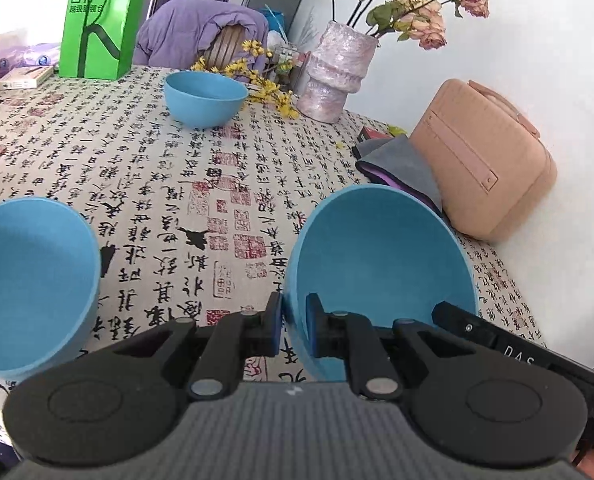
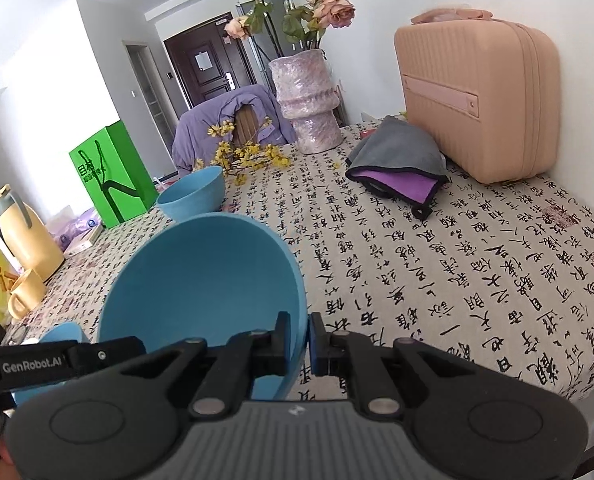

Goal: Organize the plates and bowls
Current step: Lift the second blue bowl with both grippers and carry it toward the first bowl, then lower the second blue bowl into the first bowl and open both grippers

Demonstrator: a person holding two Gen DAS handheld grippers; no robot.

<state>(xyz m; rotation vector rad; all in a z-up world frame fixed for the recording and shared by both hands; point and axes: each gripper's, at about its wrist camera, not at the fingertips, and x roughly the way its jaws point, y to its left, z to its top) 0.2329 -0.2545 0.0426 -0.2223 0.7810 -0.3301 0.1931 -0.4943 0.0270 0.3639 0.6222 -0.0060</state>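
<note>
Behind right tool (image 2: pixel 297 344), held bowl (image 2: pixel 201 280) hides tablecloth (image 2: pixel 457 280)

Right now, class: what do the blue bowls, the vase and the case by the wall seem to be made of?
Blue bowls: probably matte plastic or a fibre composite, with an even colour and no shine. Vase: perhaps glazed ceramic, with a rough, glittery pink surface. Case: likely hard plastic, with a ribbed, smooth peach shell.

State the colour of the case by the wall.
Peach-pink case; shows best in the right wrist view.
</note>
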